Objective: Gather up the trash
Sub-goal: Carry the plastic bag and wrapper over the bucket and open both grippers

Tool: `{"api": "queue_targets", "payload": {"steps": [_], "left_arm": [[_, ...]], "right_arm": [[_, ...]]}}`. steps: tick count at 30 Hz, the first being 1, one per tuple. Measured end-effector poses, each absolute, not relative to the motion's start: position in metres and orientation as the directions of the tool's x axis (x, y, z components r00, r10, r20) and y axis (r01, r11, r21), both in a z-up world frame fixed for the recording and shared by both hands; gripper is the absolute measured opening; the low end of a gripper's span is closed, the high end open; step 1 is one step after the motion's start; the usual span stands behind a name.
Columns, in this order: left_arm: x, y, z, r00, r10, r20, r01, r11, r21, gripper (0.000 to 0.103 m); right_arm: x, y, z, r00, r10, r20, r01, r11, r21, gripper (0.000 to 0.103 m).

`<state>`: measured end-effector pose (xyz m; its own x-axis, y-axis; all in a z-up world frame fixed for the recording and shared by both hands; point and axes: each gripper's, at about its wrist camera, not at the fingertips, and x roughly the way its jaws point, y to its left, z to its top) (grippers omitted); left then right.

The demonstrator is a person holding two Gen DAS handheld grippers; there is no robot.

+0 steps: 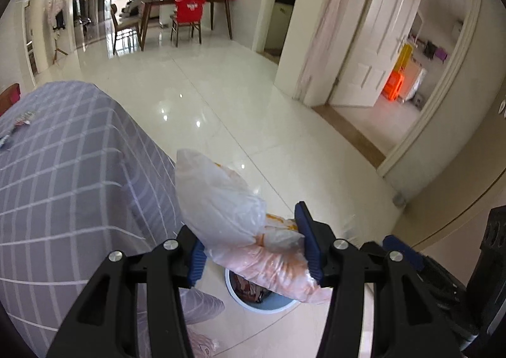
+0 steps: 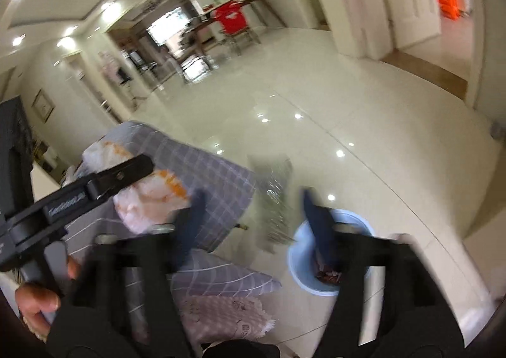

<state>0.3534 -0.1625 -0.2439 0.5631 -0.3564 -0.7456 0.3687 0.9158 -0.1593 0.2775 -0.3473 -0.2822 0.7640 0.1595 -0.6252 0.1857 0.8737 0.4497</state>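
Note:
My left gripper [image 1: 253,250] is shut on a crumpled white plastic bag with orange stains [image 1: 234,218] and holds it in the air above a light blue bin [image 1: 262,304] on the floor. The bin has trash inside. The right wrist view shows the same bag [image 2: 148,196] held by the left gripper, at the left, over the checked table. My right gripper [image 2: 253,218] is open and empty, blurred by motion, with the blue bin [image 2: 303,260] below its right finger. A blurred clear wrapper [image 2: 275,199] shows between its fingers.
A table with a grey checked cloth [image 1: 63,187] stands to the left, with small wrappers [image 1: 22,120] on its far part. Glossy tiled floor [image 1: 221,89] extends ahead. A dining table and chairs [image 1: 186,16] stand far back. An open white door [image 1: 379,41] is at the right.

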Motion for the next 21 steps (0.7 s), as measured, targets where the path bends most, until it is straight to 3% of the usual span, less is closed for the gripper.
{"api": "queue_targets", "payload": {"steps": [21], "left_arm": [[0.349,-0.207,-0.28,0.492,-0.356,-0.794,0.444,0.888,-0.124,0.051]], "right_arm": [[0.249,-0.368,-0.285,0.809,0.098,-0.58,0.247,0.838,0.487,0.066]]}}
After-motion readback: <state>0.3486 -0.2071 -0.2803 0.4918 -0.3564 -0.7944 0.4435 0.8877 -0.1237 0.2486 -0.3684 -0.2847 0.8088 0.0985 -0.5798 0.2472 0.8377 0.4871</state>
